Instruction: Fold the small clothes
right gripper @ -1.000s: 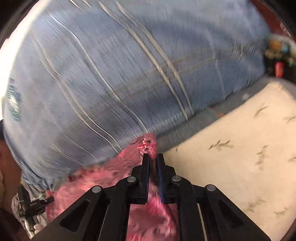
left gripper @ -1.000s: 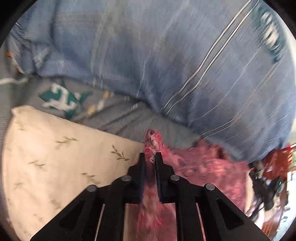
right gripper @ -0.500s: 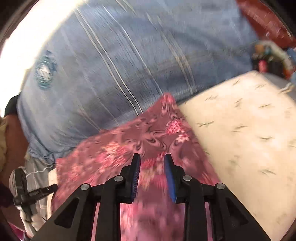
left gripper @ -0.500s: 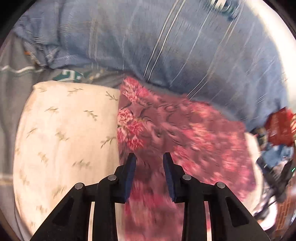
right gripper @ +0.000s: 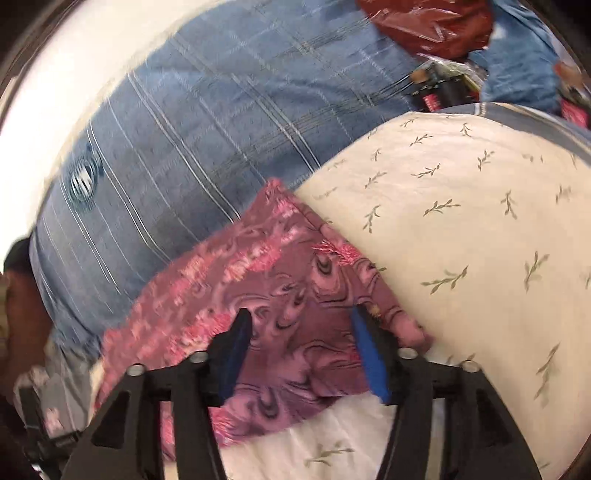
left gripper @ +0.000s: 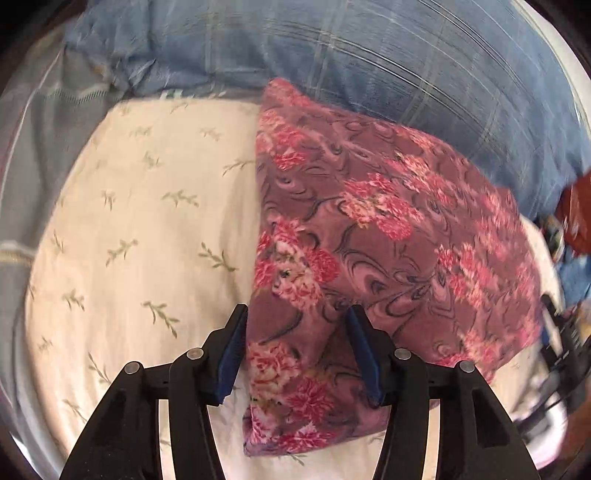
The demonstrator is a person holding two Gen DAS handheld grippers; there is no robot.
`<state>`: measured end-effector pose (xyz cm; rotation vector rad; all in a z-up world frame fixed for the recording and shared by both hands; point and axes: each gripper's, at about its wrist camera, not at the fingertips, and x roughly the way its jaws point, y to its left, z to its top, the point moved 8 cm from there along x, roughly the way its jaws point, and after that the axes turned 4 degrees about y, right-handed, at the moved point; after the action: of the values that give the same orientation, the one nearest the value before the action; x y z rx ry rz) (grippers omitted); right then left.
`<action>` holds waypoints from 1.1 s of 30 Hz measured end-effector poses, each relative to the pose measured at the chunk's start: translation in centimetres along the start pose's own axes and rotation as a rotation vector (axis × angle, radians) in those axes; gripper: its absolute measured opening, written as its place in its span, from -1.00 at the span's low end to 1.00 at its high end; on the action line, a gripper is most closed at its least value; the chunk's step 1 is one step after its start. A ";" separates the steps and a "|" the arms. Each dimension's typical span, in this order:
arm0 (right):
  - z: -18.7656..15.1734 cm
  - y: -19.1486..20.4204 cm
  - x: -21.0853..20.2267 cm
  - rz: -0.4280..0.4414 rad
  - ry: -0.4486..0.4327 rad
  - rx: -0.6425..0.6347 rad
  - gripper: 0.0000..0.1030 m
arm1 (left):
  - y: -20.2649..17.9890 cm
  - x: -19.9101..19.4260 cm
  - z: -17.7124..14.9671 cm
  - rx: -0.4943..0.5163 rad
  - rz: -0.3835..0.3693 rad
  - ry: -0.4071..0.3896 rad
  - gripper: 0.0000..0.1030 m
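Note:
A folded purple cloth with pink flowers (left gripper: 369,236) lies flat on a cream pillow with a leaf print (left gripper: 140,236). My left gripper (left gripper: 297,317) is open above the cloth's near left edge, holding nothing. The cloth shows in the right wrist view (right gripper: 280,295) on the same pillow (right gripper: 461,240). My right gripper (right gripper: 301,321) is open above the cloth's near right part and holds nothing. The jaws of both stand wide apart.
A large blue striped pillow (left gripper: 369,59) lies behind the cloth and also shows in the right wrist view (right gripper: 207,122). Grey bedding (left gripper: 33,155) lies to the left. Red packaging and small clutter (right gripper: 436,26) sit beyond the pillows.
Both grippers were shut on the cloth's corners a second ago. They have let go, opened wide and pulled back. The cloth now lies spread flat on the cream pillow.

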<state>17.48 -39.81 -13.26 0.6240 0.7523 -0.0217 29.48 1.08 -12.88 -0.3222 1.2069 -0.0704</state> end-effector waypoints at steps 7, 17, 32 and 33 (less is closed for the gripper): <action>0.6 0.9 -0.3 0.083 0.010 0.069 0.57 | -0.5 -0.4 1.0 -0.038 -0.017 0.027 0.01; 2.7 -4.6 -3.1 -0.127 -0.011 0.180 0.56 | -1.3 -2.5 -0.1 -0.033 -0.129 0.005 0.09; 1.8 -5.3 -2.4 -0.097 0.071 0.146 -0.96 | 2.7 -3.3 -2.8 -0.070 -0.035 0.036 -0.01; 2.2 -5.4 -3.0 -0.092 0.052 0.169 -0.78 | 2.5 -3.8 -2.9 -0.081 -0.066 0.036 -0.01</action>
<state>15.32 -46.03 -12.93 0.7528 0.8347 -0.1551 25.14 3.73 -11.01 -0.4335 1.2368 -0.0853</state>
